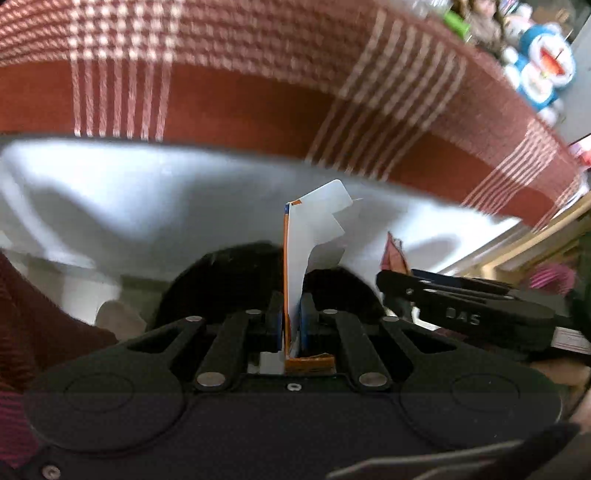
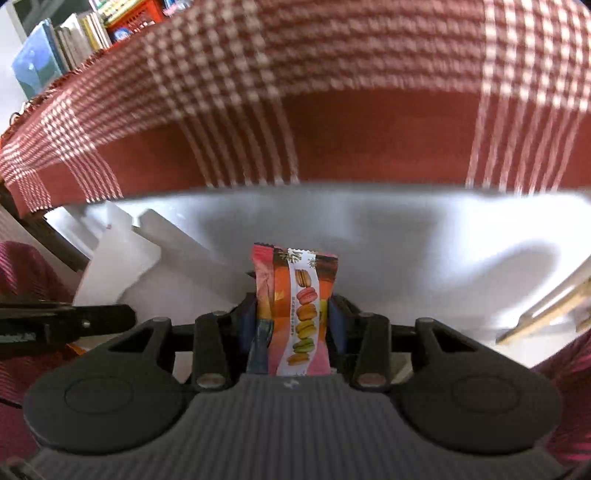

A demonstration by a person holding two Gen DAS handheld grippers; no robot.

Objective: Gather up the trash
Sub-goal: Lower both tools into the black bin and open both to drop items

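Observation:
My left gripper (image 1: 290,310) is shut on a flattened white carton with an orange edge (image 1: 299,254), which stands upright between the blue pads. My right gripper (image 2: 291,317) is shut on a pink macaron snack wrapper (image 2: 295,310), also upright. Both are held over a white bin liner (image 1: 129,206) (image 2: 406,251) just below the table edge. The right gripper (image 1: 461,306) shows at the right of the left wrist view with the wrapper's pink tip (image 1: 393,251). The left gripper (image 2: 62,321) enters the right wrist view from the left.
A red and white checked tablecloth (image 1: 240,74) (image 2: 332,92) hangs over the table edge above the bin. Blue plush toys (image 1: 543,70) sit at the far right, books and a red crate (image 2: 92,29) at the far left. A person's striped sleeve (image 2: 26,280) is close by.

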